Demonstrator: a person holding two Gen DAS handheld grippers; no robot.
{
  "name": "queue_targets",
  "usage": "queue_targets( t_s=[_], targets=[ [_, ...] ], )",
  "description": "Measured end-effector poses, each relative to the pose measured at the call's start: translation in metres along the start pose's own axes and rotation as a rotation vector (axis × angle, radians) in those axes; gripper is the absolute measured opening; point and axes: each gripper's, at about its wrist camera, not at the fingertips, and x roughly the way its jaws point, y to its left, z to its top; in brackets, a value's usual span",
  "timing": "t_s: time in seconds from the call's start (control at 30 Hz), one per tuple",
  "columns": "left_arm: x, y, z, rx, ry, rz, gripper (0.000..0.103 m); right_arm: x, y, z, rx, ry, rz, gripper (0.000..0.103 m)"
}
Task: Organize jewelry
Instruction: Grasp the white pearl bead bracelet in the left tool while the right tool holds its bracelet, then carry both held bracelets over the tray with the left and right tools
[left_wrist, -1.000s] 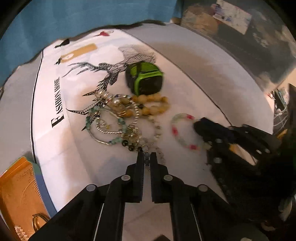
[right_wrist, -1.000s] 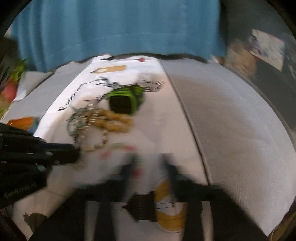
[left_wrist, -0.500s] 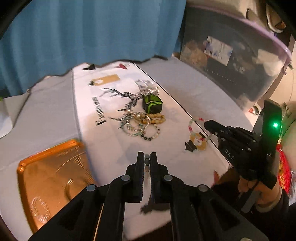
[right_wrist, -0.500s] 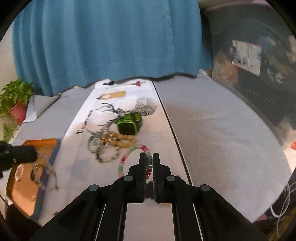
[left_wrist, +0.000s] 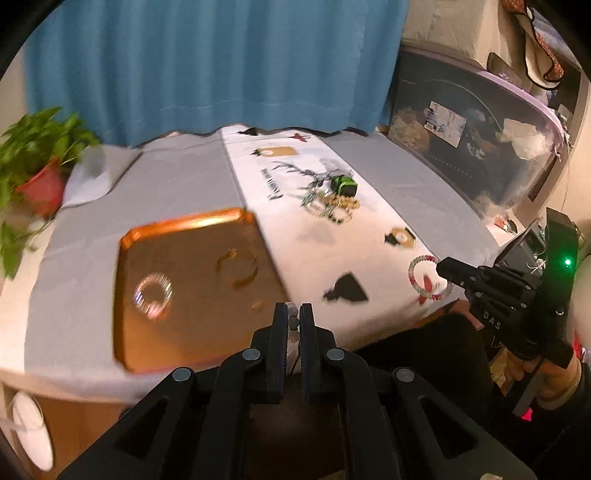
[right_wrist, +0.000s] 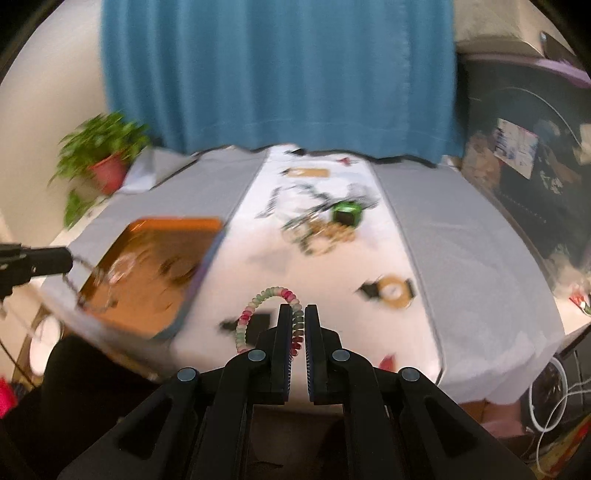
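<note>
While both strands had left the pile at upper centre, the left hand-held gripper (left_wrist: 293, 314) pinched a grey bead strand (left_wrist: 293, 322) near the gold tray (left_wrist: 192, 291), and the right hand-held gripper (right_wrist: 298, 314) clamped the pink-green bracelet (right_wrist: 266, 314), ready for traying.

Both wrist cameras look forward from the table's near edge, sharing the flat orange metal tray (left_wrist: 177, 288) (right_wrist: 155, 266).

Left gripper (left_wrist: 294, 314) fingers pinched on beaded strand (left_wrist: 293, 325), right gripper (right_wrist: 298, 314) clamping bead bracelet (right_wrist: 255, 314)
</note>
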Motion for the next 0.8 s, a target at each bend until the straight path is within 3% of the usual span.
queue_targets(
  t_s=[0.3, 0.57, 0.8],
  targets=[
    [-0.054, 0.009, -0.065, -0.036, -0.044, -0.008, 0.004, -0.045, 0.076, -0.05, -0.124, 0.042, 0.077, 0.007],
    [-0.073, 0.005, -0.077, -0.026, -0.092, -0.023, 0.004, -0.06, 0.111, -0.07, -0.197, 0.065, 0.109, 0.007],
    [-0.07, 0.002, -0.085, -0.031, -0.081, -0.049, 0.004, -0.06, 0.12, -0.075, -0.222, 0.09, 0.103, 0.007]
  ],
)
